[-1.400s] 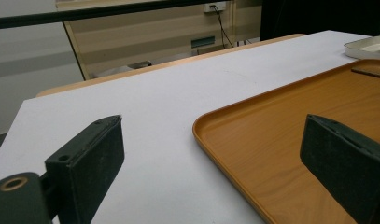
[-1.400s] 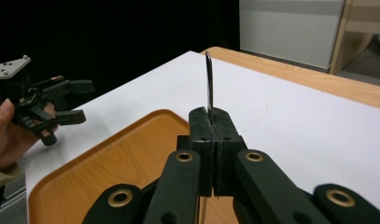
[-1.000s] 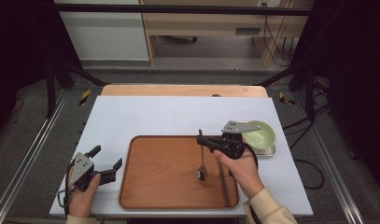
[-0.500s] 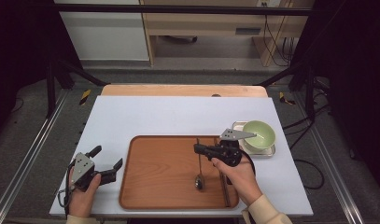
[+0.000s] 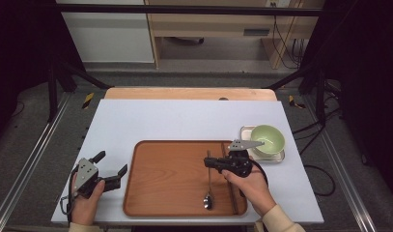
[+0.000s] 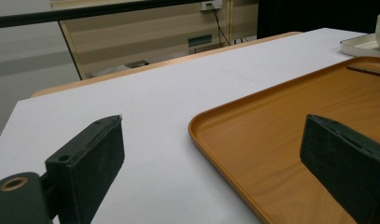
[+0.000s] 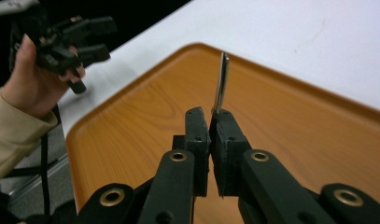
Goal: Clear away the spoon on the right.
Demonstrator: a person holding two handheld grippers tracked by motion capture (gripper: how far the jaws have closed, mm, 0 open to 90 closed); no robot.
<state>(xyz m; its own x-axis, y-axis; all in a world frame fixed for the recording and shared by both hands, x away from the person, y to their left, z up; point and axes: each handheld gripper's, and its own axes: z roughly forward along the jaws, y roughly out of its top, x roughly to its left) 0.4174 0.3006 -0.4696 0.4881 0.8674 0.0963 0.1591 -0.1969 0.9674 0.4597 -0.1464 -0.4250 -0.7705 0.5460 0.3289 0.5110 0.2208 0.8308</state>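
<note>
- High view: the right gripper (image 5: 214, 163) sits over the wooden tray (image 5: 150, 193), a spoon (image 5: 209, 186) lying under its tips, bowl end nearest the person. The green bowl (image 5: 267, 139) stands just beside the tray.
- Left gripper view: jaws wide apart, nothing between them, straddling the tray's (image 6: 253, 140) corner.
- Right gripper view: jaws nearly together, just beginning to part, the spoon's handle (image 7: 220, 86) at their tips; the left gripper (image 7: 73, 39) shows farther off.

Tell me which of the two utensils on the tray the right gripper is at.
The spoon, with its bowl toward the near rim; the right gripper pinches its handle. The chopsticks lie untouched just right of it on the wooden tray.
</note>
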